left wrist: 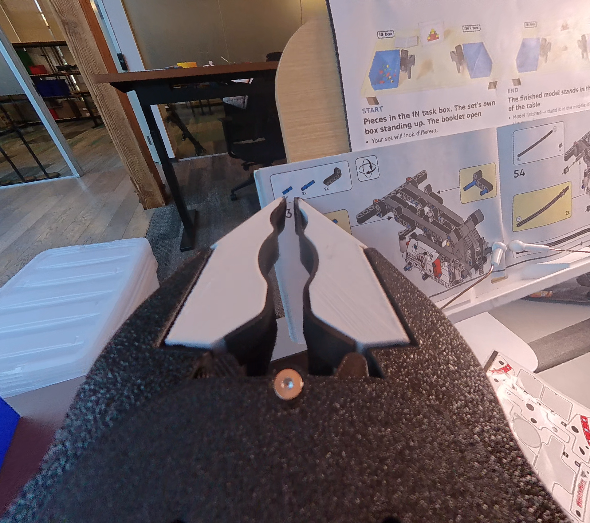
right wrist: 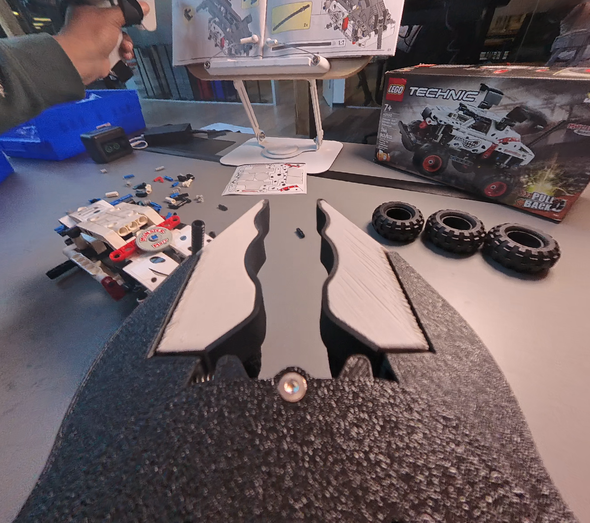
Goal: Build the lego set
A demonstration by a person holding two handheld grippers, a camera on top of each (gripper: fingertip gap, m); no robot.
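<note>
Fingertips of the left gripper [left wrist: 290, 204] stood almost together, a thin slit between them, and nothing could be seen held there. It was raised off the desk at the near left edge of the open instruction booklet [left wrist: 415, 213], the tips lined up with the page's left corner, though whether they touched the paper could not be told. The booklet sat on a white stand [right wrist: 281, 153] at the far middle of the desk [right wrist: 479, 332], with a printed task sheet [left wrist: 463, 44] upright behind it.

The right gripper [right wrist: 293, 204] hung low over the desk with its jaws well apart and empty. A small black pin [right wrist: 299, 233] lay on the desk between its fingertips. To the left lay the half-built white, red and black model [right wrist: 121, 249], tipped on its side, and beyond it a scatter of loose small pieces [right wrist: 159, 188]. To the right three black tyres [right wrist: 459, 233] sat in a row, with the set's box [right wrist: 479, 140] behind them. A sticker sheet [right wrist: 265, 178] lay flat by the stand's base, and blue bins [right wrist: 70, 127] stood at the far left.

The likely risks were these: a nearly closed left gripper nudging the page could push the booklet out from under its clips or tip the light stand. The right gripper, if it closed slightly off line, could flick the tiny pin away, perhaps among the loose pieces.
</note>
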